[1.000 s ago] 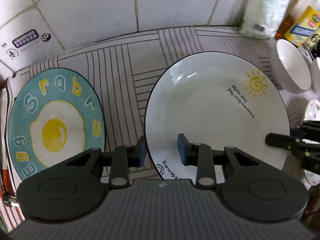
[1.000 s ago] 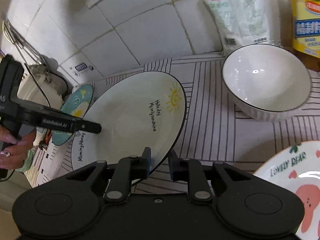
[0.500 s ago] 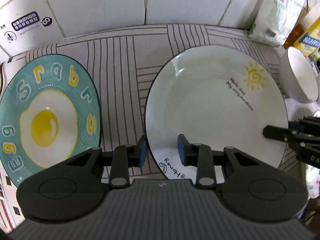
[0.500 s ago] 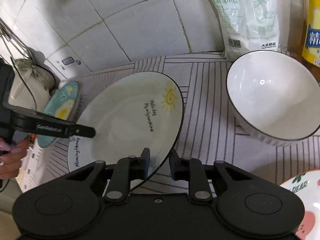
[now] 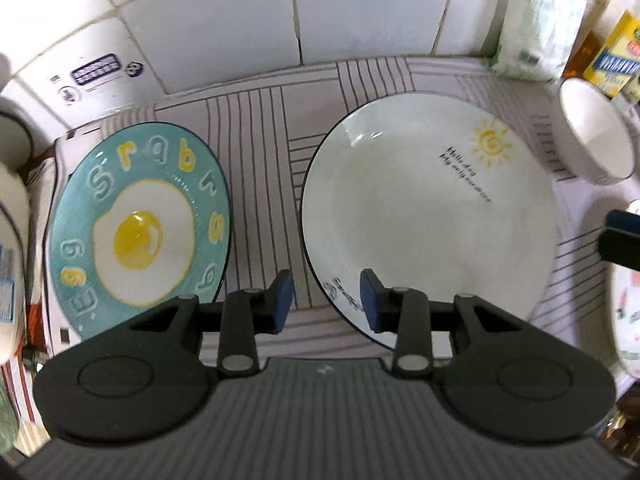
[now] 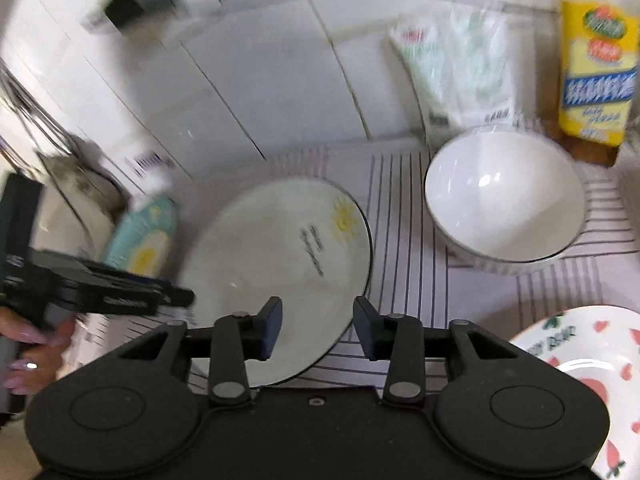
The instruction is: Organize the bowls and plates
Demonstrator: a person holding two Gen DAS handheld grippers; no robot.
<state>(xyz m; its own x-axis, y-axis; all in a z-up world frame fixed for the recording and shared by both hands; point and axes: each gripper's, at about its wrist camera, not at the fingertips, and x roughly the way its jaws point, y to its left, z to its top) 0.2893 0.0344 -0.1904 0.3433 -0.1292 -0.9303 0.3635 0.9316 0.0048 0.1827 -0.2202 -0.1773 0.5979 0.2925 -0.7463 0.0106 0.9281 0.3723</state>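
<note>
A white sun plate (image 5: 428, 216) lies flat on the striped mat, also in the right wrist view (image 6: 280, 280). A teal egg plate (image 5: 140, 228) lies to its left, seen small and blurred in the right wrist view (image 6: 144, 236). A white bowl (image 6: 504, 208) stands to the right, also at the edge of the left wrist view (image 5: 592, 132). My left gripper (image 5: 325, 300) is open, its jaws straddling the sun plate's near-left rim. My right gripper (image 6: 316, 328) is open, its jaws either side of the plate's near-right rim.
A strawberry-print plate (image 6: 588, 364) lies at the right front. A white bag (image 6: 460, 76) and a yellow carton (image 6: 596, 68) stand against the tiled wall (image 5: 320, 16). The striped mat (image 5: 264, 160) covers the counter. A white pot (image 5: 12, 140) sits at the far left.
Both grippers have opened and let go of the sun plate, which now lies flat on the mat. Both have pulled back a little.
</note>
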